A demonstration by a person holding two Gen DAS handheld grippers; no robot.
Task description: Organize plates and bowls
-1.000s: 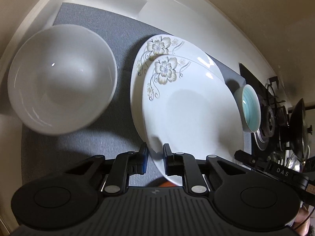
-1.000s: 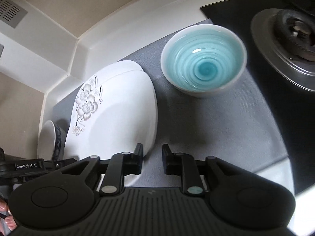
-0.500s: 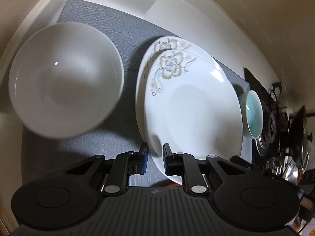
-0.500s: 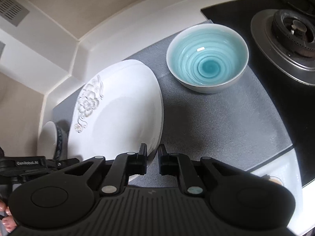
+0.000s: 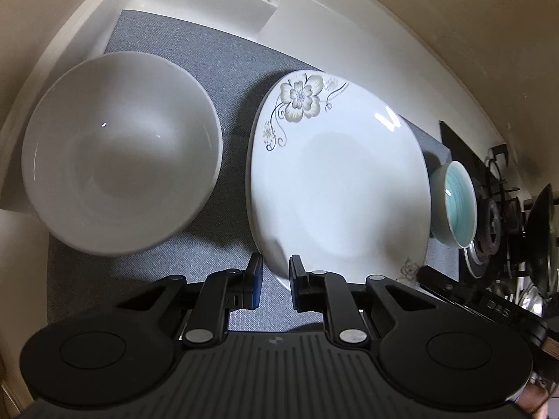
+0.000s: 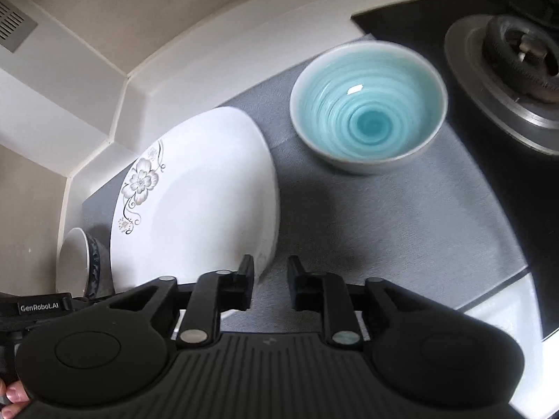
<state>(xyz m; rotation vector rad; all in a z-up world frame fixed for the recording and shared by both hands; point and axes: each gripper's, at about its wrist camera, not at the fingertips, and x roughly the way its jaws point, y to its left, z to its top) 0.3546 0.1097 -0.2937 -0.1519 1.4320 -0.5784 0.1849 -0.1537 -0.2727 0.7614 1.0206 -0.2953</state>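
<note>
Already stacked: floral plates, rim clamped by left gripper; right gripper opening, empty; white bowl and teal bowl remain apart.

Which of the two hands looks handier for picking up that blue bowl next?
Right. Its gripper is empty, jaws opening, with the blue bowl just ahead; the left gripper is at the flowered plate, farther from the bowl.
</note>
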